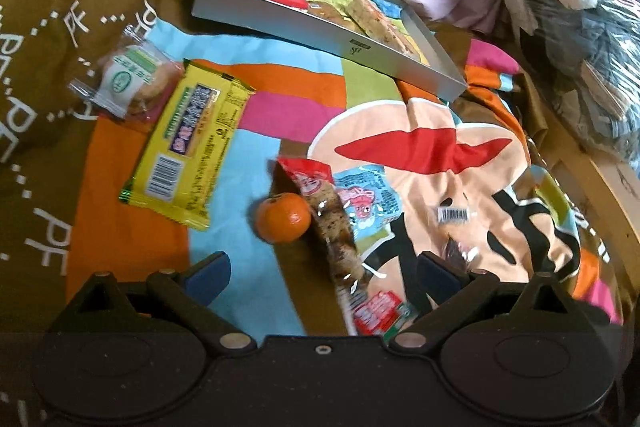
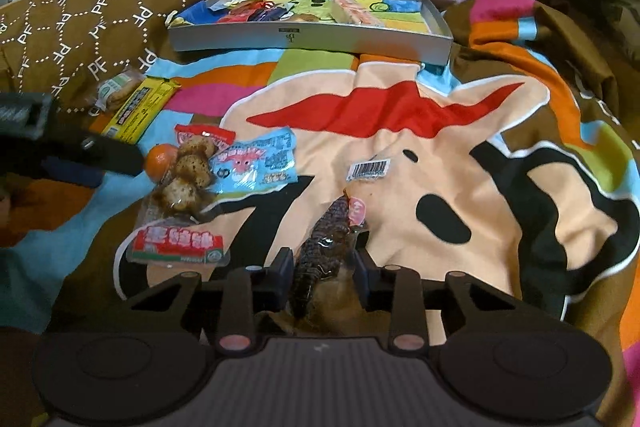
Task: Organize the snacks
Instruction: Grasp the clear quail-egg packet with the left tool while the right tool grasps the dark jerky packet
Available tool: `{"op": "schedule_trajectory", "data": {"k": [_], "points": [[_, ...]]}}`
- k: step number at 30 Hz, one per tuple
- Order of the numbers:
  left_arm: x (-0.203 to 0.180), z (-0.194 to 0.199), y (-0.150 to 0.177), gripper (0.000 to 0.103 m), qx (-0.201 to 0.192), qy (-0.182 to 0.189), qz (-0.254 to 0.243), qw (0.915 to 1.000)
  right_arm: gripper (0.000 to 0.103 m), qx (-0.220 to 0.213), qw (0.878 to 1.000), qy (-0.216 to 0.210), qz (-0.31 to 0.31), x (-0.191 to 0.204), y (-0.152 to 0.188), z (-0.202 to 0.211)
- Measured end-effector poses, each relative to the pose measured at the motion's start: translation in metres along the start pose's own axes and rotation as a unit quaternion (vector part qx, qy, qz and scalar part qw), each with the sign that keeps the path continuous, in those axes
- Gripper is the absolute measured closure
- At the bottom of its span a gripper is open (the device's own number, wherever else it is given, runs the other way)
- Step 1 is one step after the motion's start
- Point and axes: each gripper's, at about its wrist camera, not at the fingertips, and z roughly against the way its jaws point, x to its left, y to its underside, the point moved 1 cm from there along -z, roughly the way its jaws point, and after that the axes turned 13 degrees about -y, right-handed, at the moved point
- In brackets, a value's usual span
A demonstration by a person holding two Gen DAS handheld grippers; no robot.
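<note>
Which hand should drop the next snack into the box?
Right. The right gripper is already shut on the dark vacuum-packed snack, with the grey box straight ahead. The left gripper is open and holds nothing, low over the meatball pack beside the orange.

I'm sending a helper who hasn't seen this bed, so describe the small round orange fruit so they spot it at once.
On the colourful cartoon-print bedspread, look on the near side of the shallow grey cardboard tray, beside the yellow rectangular snack packet. The small round orange fruit sits there, touching a clear red-ended packet of brown lumpy snacks. It is the only unwrapped, round item.
</note>
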Motion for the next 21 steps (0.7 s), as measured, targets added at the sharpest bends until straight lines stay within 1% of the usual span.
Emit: {"op": "schedule_trajectory", "data": {"k": [6, 9, 12, 18, 19, 20, 21], "points": [[-0.004, -0.014, -0.001, 0.007, 0.015, 0.003, 0.023, 0.9996, 0.065, 0.000, 1.000, -0.005, 0.002, 0.000, 0.007, 0.003], [-0.006, -0.021, -0.002, 0.007, 0.026, 0.024, 0.034, 0.9988, 0.065, -0.002, 1.000, -0.011, 0.000, -0.002, 0.009, 0.003], [-0.012, -0.029, -0.003, 0.007, 0.032, 0.039, 0.033, 0.9982, 0.064, -0.005, 1.000, -0.018, -0.008, -0.005, 0.010, 0.002], [-0.012, -0.043, -0.004, 0.011, 0.042, 0.043, 0.043, 0.9972, 0.062, -0.001, 1.000, -0.016, -0.007, -0.005, 0.010, 0.000], [-0.011, -0.044, -0.004, 0.012, 0.043, 0.044, 0.042, 0.9972, 0.061, 0.001, 1.000, -0.016, -0.008, -0.004, 0.009, -0.001], [-0.011, -0.044, -0.005, 0.013, 0.044, 0.045, 0.040, 0.9972, 0.054, 0.003, 1.000, -0.019, -0.009, -0.004, 0.009, -0.002], [-0.012, -0.044, -0.005, 0.015, 0.044, 0.043, 0.037, 0.9975, 0.051, 0.006, 1.000, -0.021, -0.009, -0.003, 0.008, -0.004]]}}
